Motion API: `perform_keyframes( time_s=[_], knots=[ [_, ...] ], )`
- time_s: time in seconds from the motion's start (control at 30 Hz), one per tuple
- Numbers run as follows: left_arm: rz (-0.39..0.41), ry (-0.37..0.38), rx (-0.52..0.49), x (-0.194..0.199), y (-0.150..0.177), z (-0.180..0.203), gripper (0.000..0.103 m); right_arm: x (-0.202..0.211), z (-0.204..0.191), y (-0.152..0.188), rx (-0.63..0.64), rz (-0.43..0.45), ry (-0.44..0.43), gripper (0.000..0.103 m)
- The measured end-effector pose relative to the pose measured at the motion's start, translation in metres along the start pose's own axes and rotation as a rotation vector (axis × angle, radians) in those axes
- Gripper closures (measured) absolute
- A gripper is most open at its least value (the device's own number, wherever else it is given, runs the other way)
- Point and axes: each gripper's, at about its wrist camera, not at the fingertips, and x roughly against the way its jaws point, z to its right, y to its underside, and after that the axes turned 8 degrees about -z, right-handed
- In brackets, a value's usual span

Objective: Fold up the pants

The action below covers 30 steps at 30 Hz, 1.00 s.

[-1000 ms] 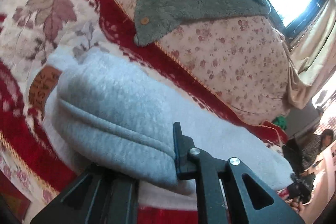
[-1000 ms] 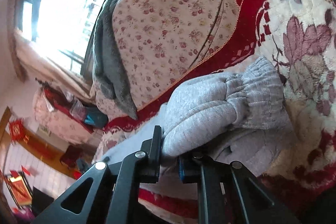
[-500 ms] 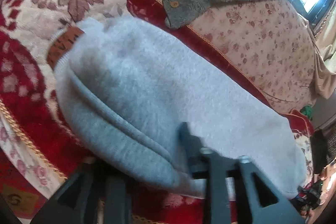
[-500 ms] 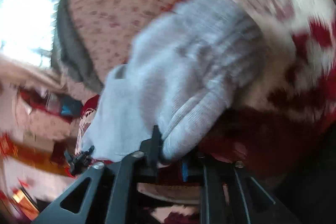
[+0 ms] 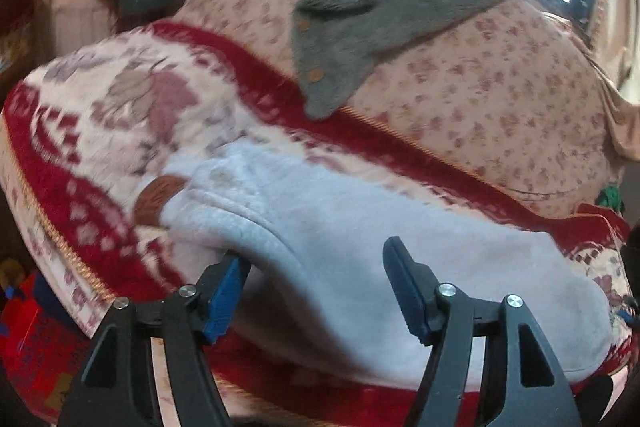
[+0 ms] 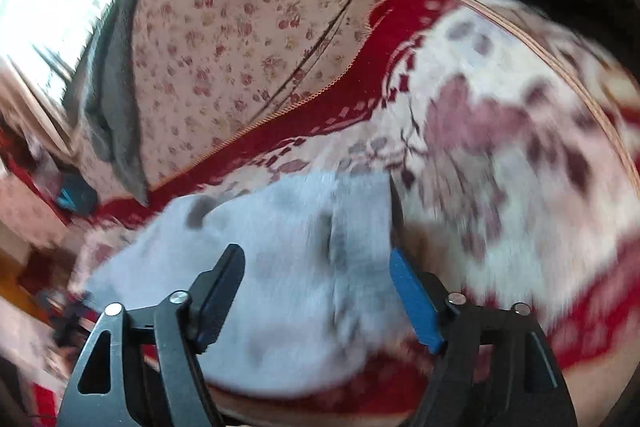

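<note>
Both my left claw (image 5: 316,291) and right claw (image 6: 316,295) gape wide, holding nothing, so the folded pale-grey fleece pants (image 5: 360,247) just ahead lie free.

The left gripper (image 5: 316,267) is spread wide, its two black arms angled outward from the bottom of the left wrist view. Its blue pads (image 5: 224,301) face each other across a broad gap; the left pad's tip is partly covered. The right gripper (image 6: 316,275) is likewise spread wide, with both fingertips visible and well apart. One pad is dark; the other pad is blue. Neither gripper clamps anything. Both point forward and slightly downward.
</note>
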Motion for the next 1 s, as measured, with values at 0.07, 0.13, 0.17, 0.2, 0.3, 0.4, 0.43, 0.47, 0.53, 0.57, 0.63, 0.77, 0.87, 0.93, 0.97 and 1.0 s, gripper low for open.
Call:
perform_keyframes(
  time_s=[0.07,0.13,0.17,0.2,0.3,0.4,0.43,0.47,0.53,0.57,0.63,0.77,0.87,0.93,0.97,1.0],
  knots=[
    [0.013,0.004,-0.037,0.003,-0.006,0.019,0.034,-0.016,-0.007,-0.019,0.059,-0.020,0.039,0.022],
    [0.016,0.019,-0.059,0.002,-0.010,0.036,0.032,-0.037,-0.020,-0.039,0.170,-0.075,0.070,0.021],
    [0.018,0.025,-0.069,0.002,-0.011,0.044,0.029,-0.047,-0.026,-0.044,0.218,-0.107,0.077,0.020],
    [0.019,0.034,-0.084,0.001,-0.013,0.055,0.025,-0.062,-0.035,-0.052,0.290,-0.152,0.095,0.020],
    [0.028,0.002,-0.137,-0.005,-0.018,0.083,0.023,-0.095,-0.046,-0.057,0.440,-0.259,0.098,0.017],
    [0.047,-0.053,-0.156,-0.006,-0.019,0.089,0.021,-0.126,-0.041,-0.057,0.458,-0.367,0.071,0.016],
    [0.040,-0.058,-0.147,-0.006,-0.018,0.085,0.021,-0.133,-0.039,-0.055,0.451,-0.389,0.064,0.017],
    [0.032,-0.074,-0.129,-0.007,-0.017,0.079,0.020,-0.135,-0.039,-0.052,0.469,-0.386,0.060,0.019],
    [0.019,-0.130,-0.089,-0.009,-0.016,0.063,0.018,-0.132,-0.045,-0.042,0.546,-0.352,0.115,0.037],
    [0.003,-0.163,-0.059,-0.009,-0.015,0.050,0.017,-0.130,-0.048,-0.039,0.570,-0.338,0.145,0.051],
    [-0.012,-0.189,0.002,-0.006,-0.012,0.026,0.017,-0.120,-0.054,-0.031,0.605,-0.302,0.191,0.069],
    [-0.015,-0.320,0.085,0.001,-0.005,-0.013,0.010,-0.104,-0.078,-0.011,0.771,-0.217,0.376,0.079],
    [-0.031,-0.306,0.158,0.004,0.000,-0.039,0.009,-0.097,-0.086,-0.005,0.807,-0.179,0.472,0.081],
    [-0.041,-0.278,0.221,0.006,0.004,-0.055,0.009,-0.089,-0.084,-0.008,0.781,-0.148,0.502,0.082],
    [-0.029,-0.273,0.229,0.009,0.005,-0.056,0.009,-0.083,-0.078,-0.013,0.736,-0.135,0.490,0.082],
    [0.002,-0.267,0.227,0.015,0.007,-0.055,0.009,-0.079,-0.075,-0.016,0.705,-0.126,0.481,0.082]
  ],
)
